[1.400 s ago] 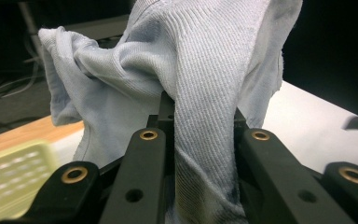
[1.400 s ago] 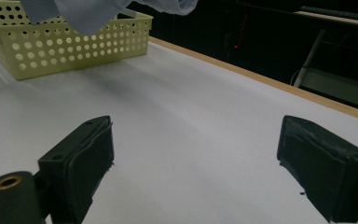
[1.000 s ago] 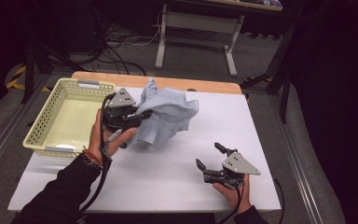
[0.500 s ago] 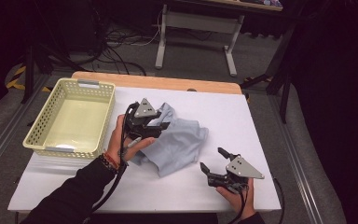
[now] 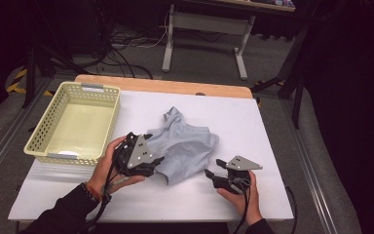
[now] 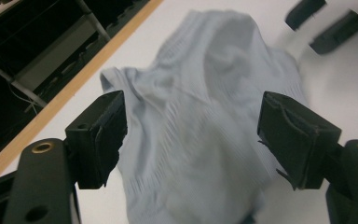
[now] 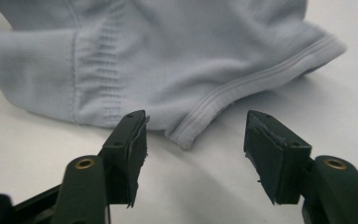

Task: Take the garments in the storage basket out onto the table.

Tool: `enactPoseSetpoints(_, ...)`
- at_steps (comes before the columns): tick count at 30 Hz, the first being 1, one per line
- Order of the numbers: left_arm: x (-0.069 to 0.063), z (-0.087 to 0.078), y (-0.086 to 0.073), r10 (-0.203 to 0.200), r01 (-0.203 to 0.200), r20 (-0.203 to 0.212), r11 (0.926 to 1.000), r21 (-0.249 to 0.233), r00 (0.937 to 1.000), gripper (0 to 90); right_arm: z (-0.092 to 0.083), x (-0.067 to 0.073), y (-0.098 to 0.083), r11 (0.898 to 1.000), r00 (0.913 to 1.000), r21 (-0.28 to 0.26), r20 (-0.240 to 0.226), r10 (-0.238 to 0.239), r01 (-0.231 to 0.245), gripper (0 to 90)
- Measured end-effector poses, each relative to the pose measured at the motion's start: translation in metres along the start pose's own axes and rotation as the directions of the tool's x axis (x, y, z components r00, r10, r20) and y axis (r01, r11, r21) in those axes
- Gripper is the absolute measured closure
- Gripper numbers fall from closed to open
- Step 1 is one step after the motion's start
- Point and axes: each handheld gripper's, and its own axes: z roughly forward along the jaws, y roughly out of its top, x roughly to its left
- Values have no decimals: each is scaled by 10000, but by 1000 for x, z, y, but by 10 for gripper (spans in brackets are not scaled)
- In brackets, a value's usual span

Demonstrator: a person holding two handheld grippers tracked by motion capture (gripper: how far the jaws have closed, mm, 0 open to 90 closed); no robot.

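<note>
Soft, light knit garment (image 7: 168,56), likely to slump; banded hem corner (image 7: 186,137) just ahead of my right claw (image 7: 193,140), half-wide and closing, nothing gripped.

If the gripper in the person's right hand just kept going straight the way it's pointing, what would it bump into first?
Most likely the hemmed edge of the light blue garment. The right gripper has its jaws open just short of that edge, and a fold of the hem points into the gap. Only bare white table lies between, though the depth is hard to judge.
</note>
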Motion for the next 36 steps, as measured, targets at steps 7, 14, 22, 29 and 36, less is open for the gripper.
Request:
enactPoseSetpoints(7, -9, 9, -30, -12, -26, 579, 9978, 663, 9983, 230, 16, 1, 4, 9973, 9999, 726, -133, -71, 81, 406)
enactPoseSetpoints(14, -14, 29, -47, -14, -37, 433, 9931, 1174, 9991, 340, 30, -3, 11, 9913, 9990, 1313, -418, 179, -123, 500)
enactPoseSetpoints(22, -7, 38, -58, -332, 222, 759, 9898, 1406, 9966, 481, 28, -1, 10, 9914, 9975, 1292, -697, -110, 199, 766)
enactPoseSetpoints(29, -6, 38, -57, -213, 114, 712, 9905, 1369, 9972, 504, 2, -6, 14, 9987, 9979, 452, -604, -212, 239, 855)
enactPoseSetpoints(36, -7, 38, -57, -382, 287, 686, 9904, 1354, 9969, 448, -41, -22, 20, 9974, 9999, -703, -33, 145, -147, 858)
